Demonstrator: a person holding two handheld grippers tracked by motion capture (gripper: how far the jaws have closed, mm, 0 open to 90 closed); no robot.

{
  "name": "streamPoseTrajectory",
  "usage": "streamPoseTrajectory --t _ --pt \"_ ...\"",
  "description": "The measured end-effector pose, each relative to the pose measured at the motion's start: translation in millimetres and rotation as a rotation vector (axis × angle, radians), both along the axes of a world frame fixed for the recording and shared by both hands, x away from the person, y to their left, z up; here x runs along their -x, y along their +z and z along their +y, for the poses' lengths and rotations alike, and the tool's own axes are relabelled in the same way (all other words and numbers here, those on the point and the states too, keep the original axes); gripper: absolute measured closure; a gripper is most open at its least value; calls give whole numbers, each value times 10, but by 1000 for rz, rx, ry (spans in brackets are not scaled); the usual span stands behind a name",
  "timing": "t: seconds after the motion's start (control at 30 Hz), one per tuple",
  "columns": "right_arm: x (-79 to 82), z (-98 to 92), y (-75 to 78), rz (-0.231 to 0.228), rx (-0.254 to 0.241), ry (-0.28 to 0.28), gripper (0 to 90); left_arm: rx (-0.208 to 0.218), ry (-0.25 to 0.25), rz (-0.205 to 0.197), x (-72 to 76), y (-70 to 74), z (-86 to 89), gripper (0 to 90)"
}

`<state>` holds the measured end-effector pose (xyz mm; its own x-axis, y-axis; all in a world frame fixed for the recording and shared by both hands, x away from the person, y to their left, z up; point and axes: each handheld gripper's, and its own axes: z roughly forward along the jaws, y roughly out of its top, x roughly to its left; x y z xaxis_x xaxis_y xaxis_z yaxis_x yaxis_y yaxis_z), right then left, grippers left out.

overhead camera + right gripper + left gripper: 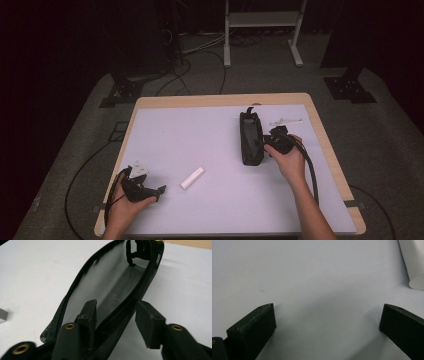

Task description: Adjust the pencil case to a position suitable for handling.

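Observation:
A black mesh pouch [251, 140] lies lengthwise on the white mat, right of centre, with its zip open. My right gripper [265, 144] is at the pouch's right side. In the right gripper view my right gripper [116, 303] straddles the zip edge of the pouch [112, 285]: one jaw is inside the opening and the other outside, with a gap left at the outer jaw. My left gripper [155, 185] rests at the front left, open and holding nothing [329, 307]. A white tube [192, 178] lies just beyond it [414, 265].
A thin white object [286, 121] lies behind the right hand, near the mat's far right. The wooden table edge [330, 145] runs close on the right. Cables trail from both grippers over the table's front edge. A white frame stand [262, 20] is on the floor behind.

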<state>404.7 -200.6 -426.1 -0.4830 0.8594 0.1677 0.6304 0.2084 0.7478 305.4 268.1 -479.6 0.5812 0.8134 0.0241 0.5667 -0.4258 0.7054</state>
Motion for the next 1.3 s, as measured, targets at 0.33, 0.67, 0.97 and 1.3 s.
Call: streamPoseTrajectory --t 0.33,0.67,0.97,1.3 --pt "-12 17 -14 22 -24 -27 664 0 0 0 0 0 0 0" --pt "5 23 -18 5 -22 -59 849 1 0 0 1 0 0 0" --pt "60 -35 56 -19 -27 -56 863 0 1 0 1 0 0 0" --pt "185 -121 161 -41 -39 4 864 0 1 -1 1 0 -1 0"
